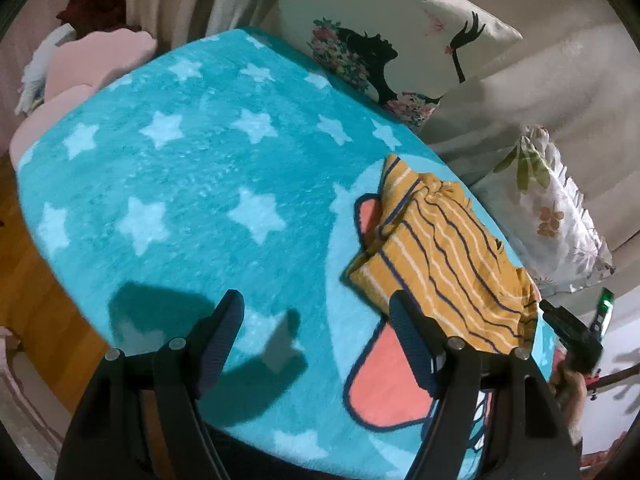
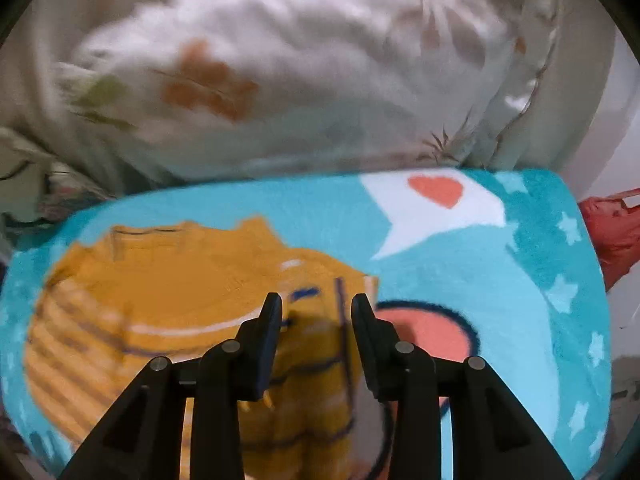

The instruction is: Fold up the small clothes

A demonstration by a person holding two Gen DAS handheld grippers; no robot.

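A small mustard-yellow garment with white and navy stripes [image 1: 448, 256] lies crumpled on the turquoise star blanket [image 1: 192, 184], at the right of the left wrist view. My left gripper [image 1: 318, 320] is open and empty, above the blanket just left of the garment. Its right finger [image 1: 408, 332] is close to the garment's near edge. In the blurred right wrist view the garment [image 2: 168, 304] fills the lower left. My right gripper [image 2: 317, 312] is open above the garment's near right part, holding nothing. The right gripper also shows at the garment's far right edge in the left wrist view [image 1: 568, 328].
A pillow with a black silhouette print [image 1: 392, 40] and a floral pillow [image 1: 552, 208] lean along the blanket's far side. Pink cushions [image 1: 92, 64] sit at the far left. Wooden floor [image 1: 36, 300] lies below the left edge. A red item [image 2: 612, 232] sits off the right edge.
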